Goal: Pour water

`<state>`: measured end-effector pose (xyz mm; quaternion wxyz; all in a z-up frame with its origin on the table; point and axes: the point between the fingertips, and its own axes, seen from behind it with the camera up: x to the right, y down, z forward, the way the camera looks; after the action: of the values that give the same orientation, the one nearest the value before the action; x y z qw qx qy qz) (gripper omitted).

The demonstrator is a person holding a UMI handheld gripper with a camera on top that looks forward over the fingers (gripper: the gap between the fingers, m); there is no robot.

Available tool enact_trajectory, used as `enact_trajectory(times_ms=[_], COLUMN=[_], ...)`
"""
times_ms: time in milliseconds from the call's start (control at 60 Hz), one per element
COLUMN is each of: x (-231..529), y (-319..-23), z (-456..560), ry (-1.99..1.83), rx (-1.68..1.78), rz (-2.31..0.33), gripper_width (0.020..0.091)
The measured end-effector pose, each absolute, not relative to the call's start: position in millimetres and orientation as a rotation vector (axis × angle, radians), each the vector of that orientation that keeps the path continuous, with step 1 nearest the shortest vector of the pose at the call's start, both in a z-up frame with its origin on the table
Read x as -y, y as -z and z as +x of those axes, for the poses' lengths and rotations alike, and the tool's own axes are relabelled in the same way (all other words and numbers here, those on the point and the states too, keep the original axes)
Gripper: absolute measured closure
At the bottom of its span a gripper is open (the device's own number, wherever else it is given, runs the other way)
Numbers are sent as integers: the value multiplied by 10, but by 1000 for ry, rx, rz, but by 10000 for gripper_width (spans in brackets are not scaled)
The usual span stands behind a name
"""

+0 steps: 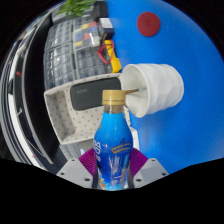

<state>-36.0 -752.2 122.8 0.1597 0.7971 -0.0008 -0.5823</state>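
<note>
My gripper (112, 165) is shut on a blue plastic bottle (113, 145) with a printed label, both purple pads (88, 158) pressing its sides. The bottle has no cap, and its amber neck (113, 98) points forward toward a white paper cup (155, 88). The cup lies just beyond the bottle's mouth, seen tilted with its opening facing the neck. Whether water is flowing cannot be made out.
A blue surface (185, 40) with a red round mark (148, 22) spreads behind the cup. A white holder (66, 108) sits left of the bottle. Further left are a dark wire rack (75, 45) and a yellow-orange item (110, 52).
</note>
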Motion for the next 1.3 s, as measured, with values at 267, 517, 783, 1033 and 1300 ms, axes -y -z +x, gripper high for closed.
enact_trajectory(times_ms=[267,517,783,1033,1300], x=[7555,7142,6087,5083,4577], y=[-1207,-1391,-1980,-1625,-838], z=[-372,-287,-442,-496,-504], ry=[1597,1792,1940,1732,1652], rx=[39,-726,-1910,-2482,-2511], rz=[2244,2507,2619,2658,2656], gripper_width=[697,695,698,694,693])
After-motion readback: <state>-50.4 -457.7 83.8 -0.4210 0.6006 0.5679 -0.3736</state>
